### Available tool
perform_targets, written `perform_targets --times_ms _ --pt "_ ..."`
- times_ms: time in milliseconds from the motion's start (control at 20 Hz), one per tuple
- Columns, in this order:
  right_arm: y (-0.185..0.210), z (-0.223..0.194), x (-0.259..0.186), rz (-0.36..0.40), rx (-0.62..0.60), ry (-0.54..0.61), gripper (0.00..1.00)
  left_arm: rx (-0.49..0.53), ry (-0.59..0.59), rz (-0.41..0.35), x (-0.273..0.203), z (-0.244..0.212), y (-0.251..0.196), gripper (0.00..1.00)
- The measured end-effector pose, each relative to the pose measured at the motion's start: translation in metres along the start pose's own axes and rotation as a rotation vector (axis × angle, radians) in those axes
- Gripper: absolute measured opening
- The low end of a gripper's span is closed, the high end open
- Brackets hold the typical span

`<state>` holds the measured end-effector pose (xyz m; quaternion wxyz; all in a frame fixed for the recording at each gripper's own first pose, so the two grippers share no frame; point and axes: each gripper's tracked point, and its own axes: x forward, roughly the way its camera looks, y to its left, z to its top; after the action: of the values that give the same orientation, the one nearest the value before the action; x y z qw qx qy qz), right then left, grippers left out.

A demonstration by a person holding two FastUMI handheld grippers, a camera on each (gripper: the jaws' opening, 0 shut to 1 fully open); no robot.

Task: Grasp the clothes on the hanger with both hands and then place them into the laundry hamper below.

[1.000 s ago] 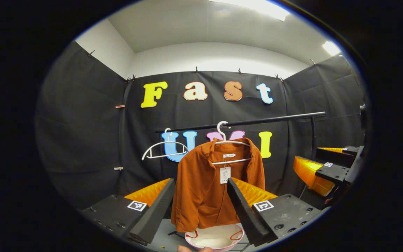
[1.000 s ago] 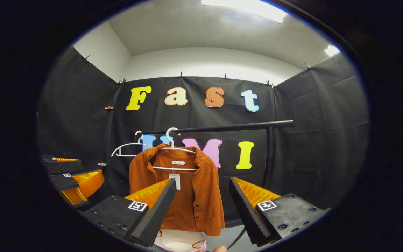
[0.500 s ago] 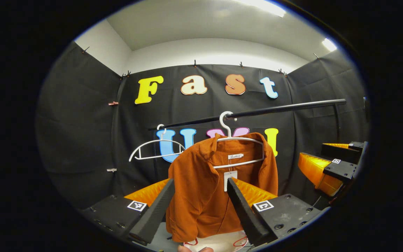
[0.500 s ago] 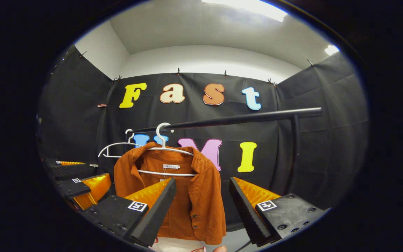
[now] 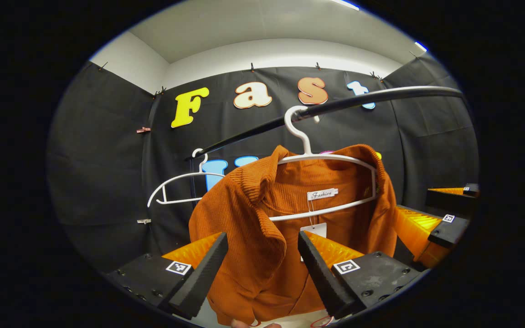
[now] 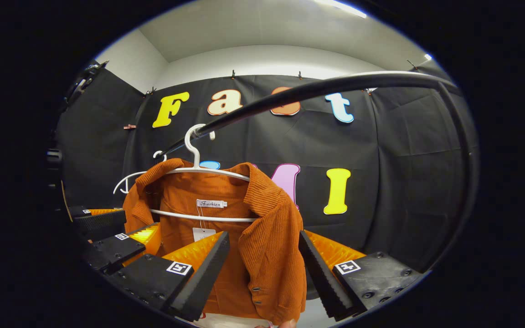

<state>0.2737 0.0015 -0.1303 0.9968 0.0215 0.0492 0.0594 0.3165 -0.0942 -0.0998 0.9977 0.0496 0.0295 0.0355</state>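
Both hand-held grippers have come much closer to the orange jacket (image 5: 253,246) on its white hanger (image 5: 321,159). The left hand-held gripper (image 5: 262,264) and the right hand-held gripper (image 6: 262,264) are open, each around a front edge. I judge the grasp comes next.

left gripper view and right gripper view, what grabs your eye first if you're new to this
The orange jacket dominates, hanging on a white hanger from the black rail in mid-frame. In each view an open claw brackets it: the left claw around one front panel, the right claw around the buttoned panel. An empty white hanger hangs further along the rail.
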Motion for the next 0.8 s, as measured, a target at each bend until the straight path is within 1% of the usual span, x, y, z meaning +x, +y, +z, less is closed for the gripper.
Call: perform_targets --times_ms 150,200,300,400,450,500,550,600,650,700,750,800 --pt "0.000 -0.010 0.024 -0.012 0.003 0.007 0.98 0.008 -0.008 0.022 0.021 -0.005 0.004 0.96" --pt "-0.001 -0.013 0.032 -0.021 0.009 0.008 0.98 0.008 -0.005 0.030 0.026 -0.008 0.006 0.89" --pt "-0.003 -0.020 0.047 -0.049 0.012 0.009 0.98 0.007 -0.001 0.044 0.032 -0.014 0.009 0.69" --pt "-0.003 -0.026 0.058 -0.058 0.009 0.002 0.98 -0.005 -0.013 0.055 0.036 -0.013 0.011 0.49" --pt "-0.002 -0.028 0.064 -0.057 0.017 0.000 0.94 -0.008 -0.019 0.055 0.036 -0.011 0.011 0.39" --pt "-0.002 -0.032 0.070 -0.057 0.028 0.007 0.79 -0.009 -0.022 0.055 0.037 -0.009 0.012 0.29" --pt "0.001 -0.033 0.069 -0.040 0.042 0.005 0.63 -0.012 -0.027 0.052 0.035 -0.008 0.012 0.19" --pt "0.003 -0.034 0.073 -0.023 0.047 0.001 0.47 -0.020 -0.031 0.042 0.037 -0.006 0.012 0.12" --pt "0.002 -0.034 0.074 -0.014 0.049 -0.002 0.31 -0.034 -0.032 0.021 0.035 -0.004 0.009 0.11" --pt "0.001 -0.030 0.072 -0.002 0.062 -0.014 0.13 -0.048 -0.030 -0.001 0.035 -0.002 0.006 0.10" --pt "0.000 -0.030 0.071 0.000 0.069 -0.015 0.11 -0.058 -0.025 -0.014 0.034 -0.003 0.007 0.09" --pt "0.000 -0.030 0.070 0.004 0.067 -0.013 0.11 -0.058 -0.015 -0.021 0.034 -0.004 0.007 0.09"
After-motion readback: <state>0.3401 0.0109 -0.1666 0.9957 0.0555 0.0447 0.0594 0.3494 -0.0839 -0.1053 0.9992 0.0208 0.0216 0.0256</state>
